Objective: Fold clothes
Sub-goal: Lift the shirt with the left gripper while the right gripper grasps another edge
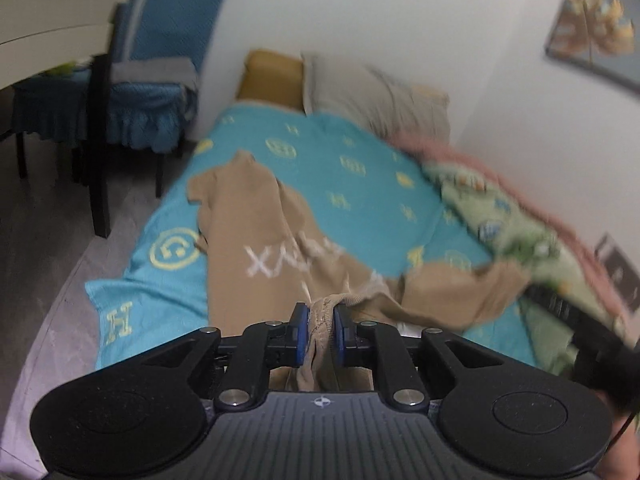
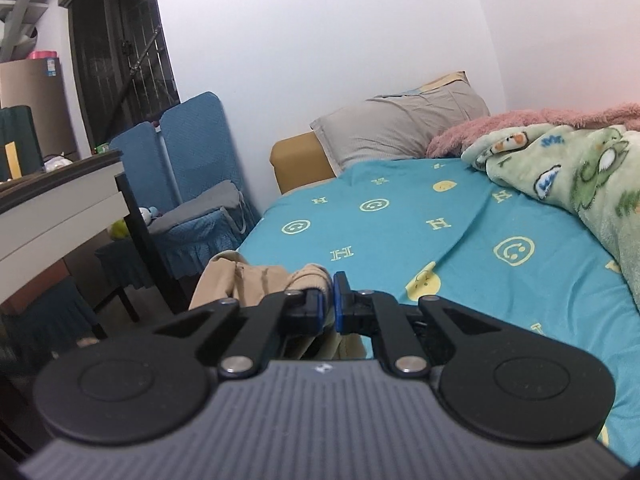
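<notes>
A tan sweater [image 1: 256,220] with white lettering lies spread on the teal bed sheet [image 1: 360,160], one sleeve reaching toward the far left. My left gripper [image 1: 321,328] is shut on a bunched ribbed edge of the sweater at its near end. In the right wrist view, my right gripper [image 2: 329,304] is shut on another tan part of the sweater [image 2: 256,280], held at the bed's near left edge above the sheet [image 2: 400,220]. The right gripper also shows as a blurred black shape at the right of the left wrist view [image 1: 568,312].
A grey pillow [image 2: 400,128] and yellow headboard block [image 2: 298,162] sit at the far end. A green patterned blanket [image 2: 580,176] over a pink one [image 2: 520,120] lies along the wall. Blue-covered chairs [image 2: 192,184] and a white table [image 2: 60,196] stand left of the bed.
</notes>
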